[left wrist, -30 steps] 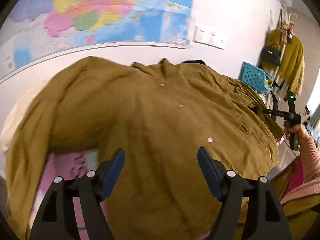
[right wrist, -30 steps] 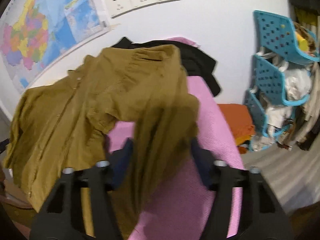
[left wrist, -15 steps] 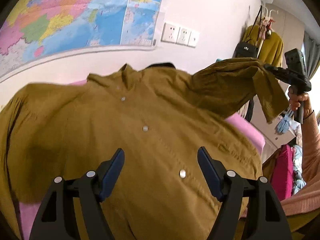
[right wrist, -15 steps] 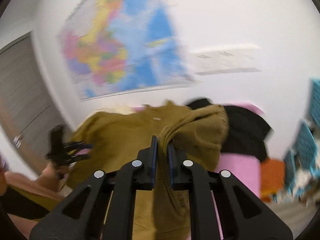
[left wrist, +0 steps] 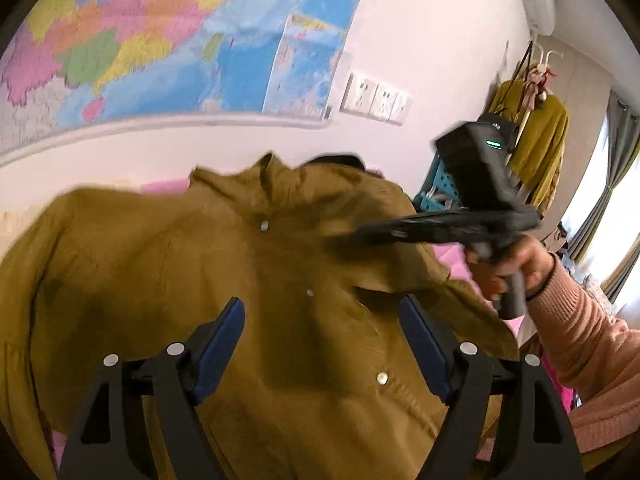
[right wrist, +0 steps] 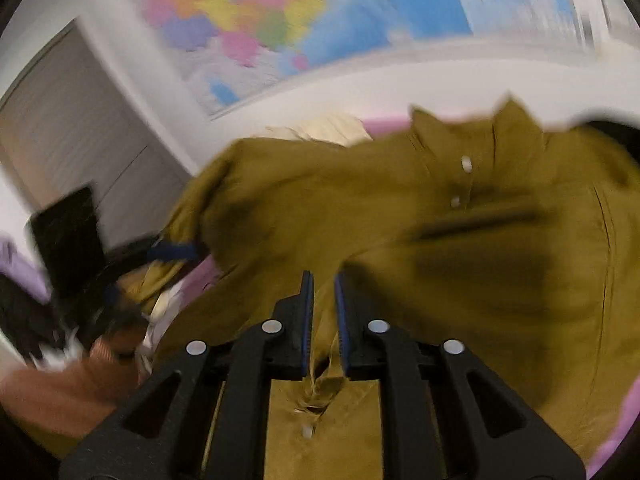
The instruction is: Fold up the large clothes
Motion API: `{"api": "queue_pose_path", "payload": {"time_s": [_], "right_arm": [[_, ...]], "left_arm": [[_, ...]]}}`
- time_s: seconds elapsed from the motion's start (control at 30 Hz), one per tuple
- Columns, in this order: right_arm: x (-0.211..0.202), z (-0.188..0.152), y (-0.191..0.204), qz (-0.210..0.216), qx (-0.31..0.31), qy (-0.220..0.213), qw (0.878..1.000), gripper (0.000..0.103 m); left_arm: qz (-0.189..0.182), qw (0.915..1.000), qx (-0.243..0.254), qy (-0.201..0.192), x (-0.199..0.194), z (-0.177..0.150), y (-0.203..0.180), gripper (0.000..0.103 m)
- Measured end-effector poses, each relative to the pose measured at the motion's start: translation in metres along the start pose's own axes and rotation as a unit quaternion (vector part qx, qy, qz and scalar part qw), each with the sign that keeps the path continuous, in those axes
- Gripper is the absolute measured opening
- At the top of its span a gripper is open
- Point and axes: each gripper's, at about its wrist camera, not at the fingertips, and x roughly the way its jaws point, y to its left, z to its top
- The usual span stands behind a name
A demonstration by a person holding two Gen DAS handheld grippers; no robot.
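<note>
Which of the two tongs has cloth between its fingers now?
The right tongs: nearly closed on the olive shirt. The left tongs stand wide open above it.

One shirt, two tools, one wall map.

One olive shirt point(left wrist: 280, 280) with four pale buttons showing; two tools, left tool point(left wrist: 320, 344) and right tool point(right wrist: 322, 316); one map point(left wrist: 160, 40); three wall sockets point(left wrist: 376, 98); one hanging yellow coat point(left wrist: 540, 140).

A colourful wall map point(left wrist: 168, 40) hangs beside white sockets point(left wrist: 374, 98); grey curtains point(left wrist: 618, 168) frame a bright window.
</note>
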Motion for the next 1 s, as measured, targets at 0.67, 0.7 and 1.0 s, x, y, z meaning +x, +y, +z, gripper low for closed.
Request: {"api": "queue_pose_path", "payload": {"time_s": [0.67,0.7,1.0], "right_arm": [[-0.100,-0.072,-0.165,-0.143,0.182,-0.100,0.968,0.071],[-0.100,-0.075,-0.170,-0.133,0.187,-0.097,0.969,0.071],[-0.134,-0.069,-0.165,-0.109,0.149,-0.141,0.973,0.006]], "left_arm": [[0.106,0.9810,0.027,0.160,0.103,-0.018,0.032,0.015],[0.120,0.9806,0.033,0.151,0.098,-0.013,0.033,0.014],[0.207,0.9665,0.070,0.134,0.085,0.014,0.054,0.017]]}}
